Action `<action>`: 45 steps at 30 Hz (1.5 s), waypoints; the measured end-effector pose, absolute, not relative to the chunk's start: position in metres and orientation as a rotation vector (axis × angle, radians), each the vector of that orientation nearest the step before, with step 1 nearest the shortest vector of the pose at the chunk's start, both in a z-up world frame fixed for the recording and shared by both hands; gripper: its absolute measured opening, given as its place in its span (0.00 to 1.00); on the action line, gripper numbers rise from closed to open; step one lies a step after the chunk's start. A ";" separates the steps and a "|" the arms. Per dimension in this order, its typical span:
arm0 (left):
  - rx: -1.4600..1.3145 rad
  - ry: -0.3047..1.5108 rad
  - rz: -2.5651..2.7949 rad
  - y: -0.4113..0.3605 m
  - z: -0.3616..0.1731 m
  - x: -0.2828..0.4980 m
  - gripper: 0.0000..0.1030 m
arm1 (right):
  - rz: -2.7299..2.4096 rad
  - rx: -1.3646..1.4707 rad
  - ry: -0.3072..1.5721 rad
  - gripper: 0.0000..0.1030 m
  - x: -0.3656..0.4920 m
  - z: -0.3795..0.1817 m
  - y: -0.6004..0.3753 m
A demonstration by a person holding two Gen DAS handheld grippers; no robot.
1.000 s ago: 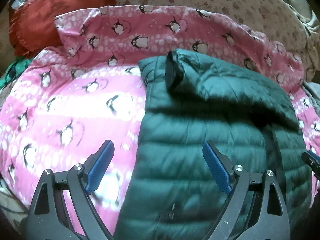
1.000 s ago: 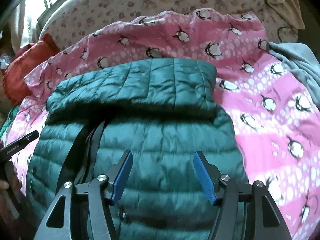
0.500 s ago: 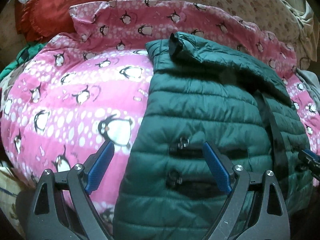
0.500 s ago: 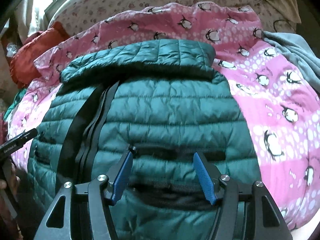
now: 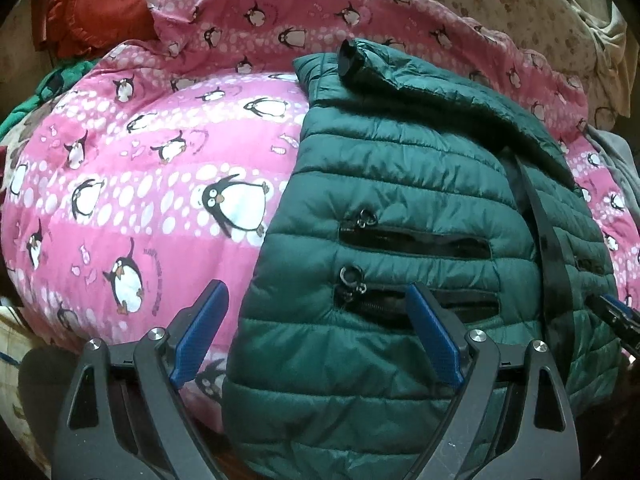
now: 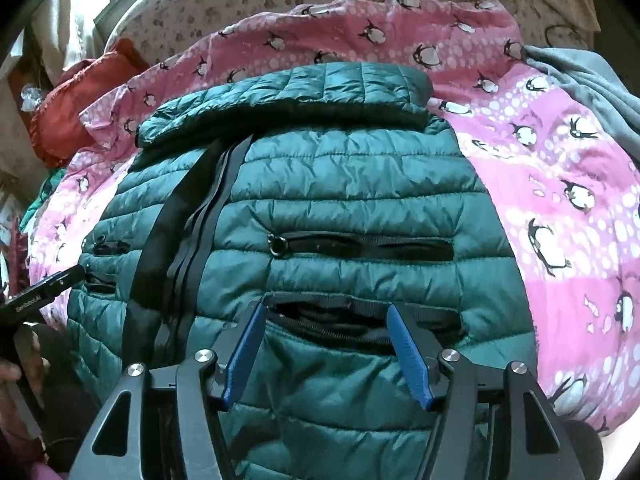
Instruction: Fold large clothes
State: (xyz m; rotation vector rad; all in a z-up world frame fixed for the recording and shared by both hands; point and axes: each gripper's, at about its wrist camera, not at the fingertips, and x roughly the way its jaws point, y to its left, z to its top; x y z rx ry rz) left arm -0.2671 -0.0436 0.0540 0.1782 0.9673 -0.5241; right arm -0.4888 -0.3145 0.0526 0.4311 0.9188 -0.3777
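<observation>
While the green quilted jacket (image 5: 400,208) is spread on a pink penguin-print blanket (image 5: 160,168), both tools are held wide open with nothing gripped. The left gripper (image 5: 316,320) straddles the jacket's side edge; the right gripper (image 6: 324,340) is poised over a gaping pocket zip (image 6: 360,320). A red cushion (image 5: 100,12) is seen beyond, a grey cloth (image 6: 592,84) to the right.

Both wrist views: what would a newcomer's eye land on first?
A dark green puffer jacket lies front-up, a sleeve folded across its top, on a pink penguin-print quilt. Both blue-fingered claws, left claw and right claw, hover open above its hem end.
</observation>
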 end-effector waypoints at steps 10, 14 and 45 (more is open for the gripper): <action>0.200 0.981 -0.532 -0.039 0.049 -0.279 0.88 | -0.374 0.423 0.928 0.59 -0.496 0.054 -0.309; 0.203 0.988 -0.533 -0.036 0.048 -0.283 0.88 | -0.374 0.418 0.932 0.59 -0.501 0.054 -0.306; 0.119 1.155 -0.584 0.011 0.024 -0.274 0.88 | -0.442 0.414 1.051 0.64 -0.564 0.054 -0.335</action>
